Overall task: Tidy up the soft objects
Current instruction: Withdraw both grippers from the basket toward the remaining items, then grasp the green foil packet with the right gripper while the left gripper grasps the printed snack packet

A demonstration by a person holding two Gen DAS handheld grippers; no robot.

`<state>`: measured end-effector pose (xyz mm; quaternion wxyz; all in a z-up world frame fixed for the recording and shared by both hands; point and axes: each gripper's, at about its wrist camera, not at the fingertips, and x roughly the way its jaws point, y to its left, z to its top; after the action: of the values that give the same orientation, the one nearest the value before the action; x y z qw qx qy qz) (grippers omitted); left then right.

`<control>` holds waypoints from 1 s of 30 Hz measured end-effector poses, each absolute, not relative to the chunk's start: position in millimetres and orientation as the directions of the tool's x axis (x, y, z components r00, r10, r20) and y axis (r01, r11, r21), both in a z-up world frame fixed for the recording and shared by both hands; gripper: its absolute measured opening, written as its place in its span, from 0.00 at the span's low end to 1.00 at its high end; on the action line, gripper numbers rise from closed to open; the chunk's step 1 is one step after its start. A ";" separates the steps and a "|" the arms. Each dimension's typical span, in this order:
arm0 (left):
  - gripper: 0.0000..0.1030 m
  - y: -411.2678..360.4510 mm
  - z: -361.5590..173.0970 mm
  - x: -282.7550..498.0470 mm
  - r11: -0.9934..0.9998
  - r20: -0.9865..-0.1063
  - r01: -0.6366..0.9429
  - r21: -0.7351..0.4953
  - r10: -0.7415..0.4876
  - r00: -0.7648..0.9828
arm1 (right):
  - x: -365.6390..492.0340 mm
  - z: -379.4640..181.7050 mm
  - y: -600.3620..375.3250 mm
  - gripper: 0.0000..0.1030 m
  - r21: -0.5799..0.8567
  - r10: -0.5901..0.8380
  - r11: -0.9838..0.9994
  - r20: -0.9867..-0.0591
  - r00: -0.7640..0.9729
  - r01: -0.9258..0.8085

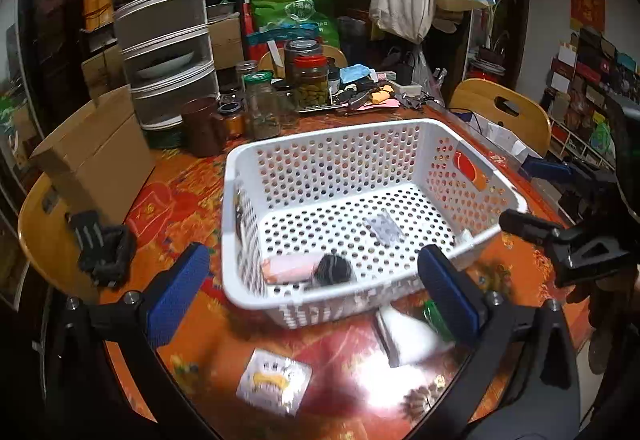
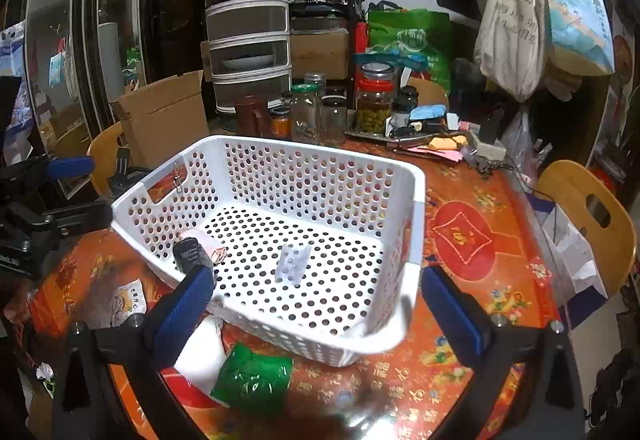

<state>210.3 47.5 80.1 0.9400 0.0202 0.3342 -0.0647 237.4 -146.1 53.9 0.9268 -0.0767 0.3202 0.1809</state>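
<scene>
Left gripper (image 1: pixel 312 298), foreground of the left wrist view: blue-padded fingers spread wide and holding nothing, framing the near wall of the white perforated basket (image 1: pixel 448 137). Right gripper (image 2: pixel 316 304), foreground of the right wrist view: fingers likewise spread wide and holding nothing, one either side of the basket's near corner. On the red patterned tablecloth (image 2: pixel 464 240) just before the basket lie a green packet (image 2: pixel 254 376), a white folded item (image 2: pixel 202 356) touching it, and a small white packet with a yellow print (image 1: pixel 274 380) a little apart. Inside the basket, at its near corner, a pink roll (image 1: pixel 290 268) lies against a dark rolled cloth (image 1: pixel 334 270); a small clear packet (image 2: pixel 294 264) lies flat near the middle of the basket floor. Beyond the basket stand glass jars, among them a red-lidded jar (image 1: pixel 310 81) of green contents, beside a brown pitcher (image 1: pixel 202 127), a cardboard box (image 1: pixel 94 155) and a tiered mesh rack (image 1: pixel 160 19). Cloth bags (image 2: pixel 514 23) hang by the far wall.
</scene>
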 end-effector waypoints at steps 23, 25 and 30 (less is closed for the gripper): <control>1.00 87.1 8.0 142.2 0.997 -0.685 0.041 -0.058 -0.070 0.725 | 175.6 11.6 -163.0 1.00 0.118 0.348 0.925 -0.649 0.677 -0.362; 1.00 87.4 -9.1 145.2 0.997 -0.707 0.036 -0.061 -0.068 0.704 | 175.4 -5.4 -161.0 1.00 0.118 0.342 0.925 -0.672 0.657 -0.361; 1.00 91.8 -46.1 156.6 0.998 -0.748 0.008 -0.064 -0.053 0.661 | 183.9 -38.2 -154.8 0.99 0.153 0.348 0.922 -0.733 0.584 -0.357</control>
<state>156.6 91.8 -46.1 0.9110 -0.0274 0.4112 -0.0170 183.9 -154.8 -38.2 0.8900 -0.0053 0.4107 0.1980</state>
